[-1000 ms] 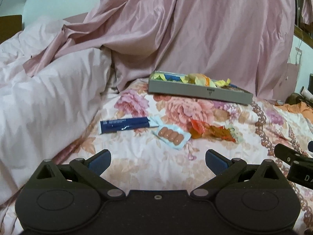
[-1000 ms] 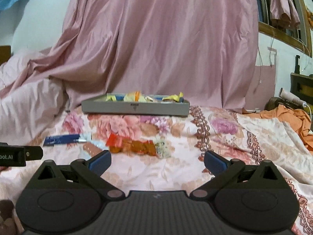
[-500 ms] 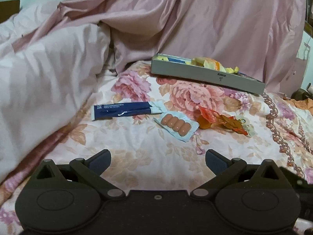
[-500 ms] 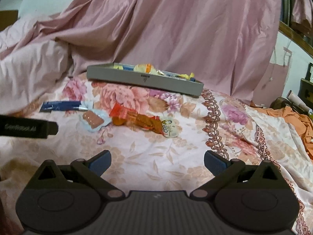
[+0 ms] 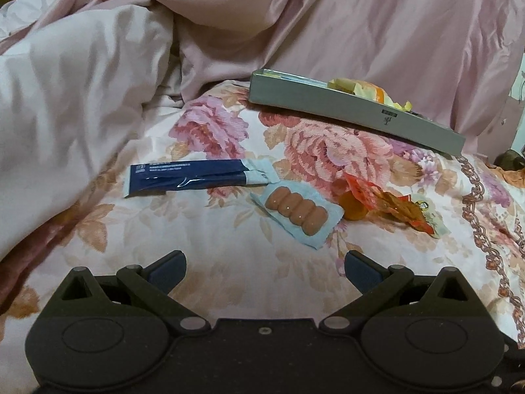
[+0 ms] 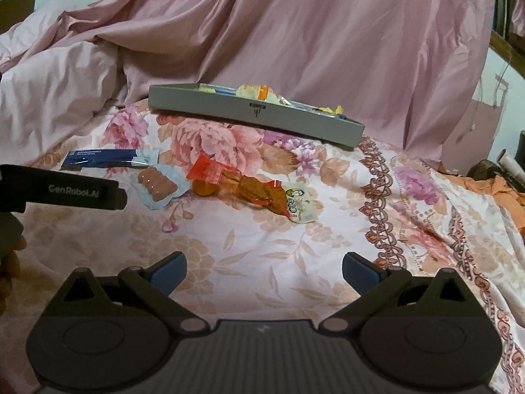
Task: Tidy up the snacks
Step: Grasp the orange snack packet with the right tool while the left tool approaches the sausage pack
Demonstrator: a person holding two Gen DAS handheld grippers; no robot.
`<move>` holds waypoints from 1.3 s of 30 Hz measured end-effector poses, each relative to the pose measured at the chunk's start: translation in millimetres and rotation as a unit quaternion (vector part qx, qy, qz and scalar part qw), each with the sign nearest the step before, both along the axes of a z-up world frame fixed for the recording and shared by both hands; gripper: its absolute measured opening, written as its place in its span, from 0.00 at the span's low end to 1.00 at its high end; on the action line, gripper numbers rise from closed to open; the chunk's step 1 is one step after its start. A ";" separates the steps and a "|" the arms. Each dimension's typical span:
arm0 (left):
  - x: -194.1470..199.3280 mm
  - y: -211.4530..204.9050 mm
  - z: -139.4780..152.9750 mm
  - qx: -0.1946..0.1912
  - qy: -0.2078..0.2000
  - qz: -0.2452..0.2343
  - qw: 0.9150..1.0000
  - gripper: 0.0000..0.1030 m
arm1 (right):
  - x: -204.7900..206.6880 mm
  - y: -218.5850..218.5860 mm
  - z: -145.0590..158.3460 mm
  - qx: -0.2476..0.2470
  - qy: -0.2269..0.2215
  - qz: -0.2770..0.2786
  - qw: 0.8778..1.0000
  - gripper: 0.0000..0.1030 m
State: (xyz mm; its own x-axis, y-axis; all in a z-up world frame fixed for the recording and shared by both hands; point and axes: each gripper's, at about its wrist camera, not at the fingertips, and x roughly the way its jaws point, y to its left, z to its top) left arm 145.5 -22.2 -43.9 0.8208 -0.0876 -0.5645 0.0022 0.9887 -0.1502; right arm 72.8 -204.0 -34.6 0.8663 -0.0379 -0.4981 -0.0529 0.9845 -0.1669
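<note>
On the floral bedspread, 3 loose snacks lie in a row short of the grey tray, which already holds several wrapped snacks at the far edge of the bed. From the left: a dark blue stick packet near the pink quilt; just beside it a pale blue pack of sausages; then an orange-red wrapped snack, its end touching or nearly touching the sausage pack.

The left tool hovers low over the bedspread, jaws spread wide and empty, the sausage pack straight ahead. The right tool is likewise wide open with nothing between its jaws, set farther back, facing the orange-red snack.

The step in hand looks like an approach for the next pickup. The next move probably calls for lowering the left tool onto the sausage pack, pinching across its narrow width without snagging the soft fabric, then carrying it to the tray.
</note>
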 end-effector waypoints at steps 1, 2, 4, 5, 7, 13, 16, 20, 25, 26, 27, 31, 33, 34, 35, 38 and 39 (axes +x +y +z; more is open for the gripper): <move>4.0 -0.4 -1.0 0.000 0.000 -0.003 1.000 0.99 | 5.1 -1.3 -0.3 0.002 0.003 0.001 1.000 1.00; 7.1 -0.8 -1.7 0.001 0.001 -0.007 1.000 0.99 | 9.4 -2.3 -0.6 0.002 0.004 0.001 1.000 1.00; 14.3 -1.0 -2.7 0.003 0.002 -0.021 1.000 0.99 | 19.6 -5.0 -1.7 0.004 0.008 0.001 1.000 1.00; 18.5 -0.7 -2.3 0.006 0.001 -0.031 1.000 0.99 | 24.9 -6.4 -2.5 0.006 0.011 0.001 1.000 1.00; 25.8 -0.7 -1.1 0.016 -0.005 -0.050 0.999 0.99 | 35.8 -10.5 -4.1 0.016 0.021 0.004 1.000 1.00; 54.5 -5.4 1.9 0.052 -0.024 -0.091 0.994 0.99 | 54.0 -18.6 -6.4 0.017 0.020 0.018 0.999 1.00; 65.2 -6.0 -0.3 0.048 -0.028 -0.094 0.994 0.99 | 61.8 -21.9 -10.1 0.009 0.020 0.014 1.000 1.00; 73.2 -5.7 -7.8 0.045 -0.021 -0.103 0.993 0.99 | 70.5 -27.6 -15.4 0.019 0.026 0.004 0.999 1.00; 78.7 -5.7 -21.6 0.024 -0.001 -0.129 0.991 0.99 | 80.7 -26.1 -19.1 -0.008 0.028 0.016 0.999 1.00; 78.1 -5.6 -24.0 0.024 0.000 -0.133 0.991 0.99 | 83.0 -26.2 -19.3 -0.017 0.029 0.021 0.999 1.00; 77.6 -5.7 -25.7 0.024 -0.001 -0.135 0.990 0.99 | 85.6 -26.9 -19.2 -0.024 0.031 0.029 0.999 1.00; 79.4 -5.8 -27.5 0.023 -0.001 -0.144 0.989 0.99 | 99.3 -28.1 -16.5 -0.043 0.025 0.071 0.996 1.00; 80.5 -6.7 -27.0 0.026 -0.003 -0.148 0.989 0.99 | 109.8 -26.3 -15.1 -0.063 0.022 0.106 0.992 1.00; 80.7 -6.5 -26.9 0.026 -0.002 -0.150 0.988 0.99 | 116.6 -24.4 -14.8 -0.079 0.021 0.128 0.988 1.00; 80.8 -5.8 -27.1 0.024 -0.002 -0.152 0.988 0.99 | 122.5 -22.6 -15.2 -0.097 0.020 0.150 0.984 1.00; 81.6 -4.4 -27.9 0.022 0.001 -0.153 0.988 0.99 | 141.6 -18.9 -19.1 -0.143 0.028 0.201 0.969 1.00; 82.0 -4.3 -28.5 0.022 0.002 -0.153 0.988 0.99 | 147.4 -18.3 -20.4 -0.149 0.033 0.213 0.965 1.00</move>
State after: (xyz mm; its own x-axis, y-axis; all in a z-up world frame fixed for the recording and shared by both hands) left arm 227.4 -26.5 -72.5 0.7579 -0.3069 -0.5756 0.3014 0.9473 -0.1083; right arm 220.3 -222.2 -55.0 0.8011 0.1656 -0.5751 -0.4633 0.7798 -0.4210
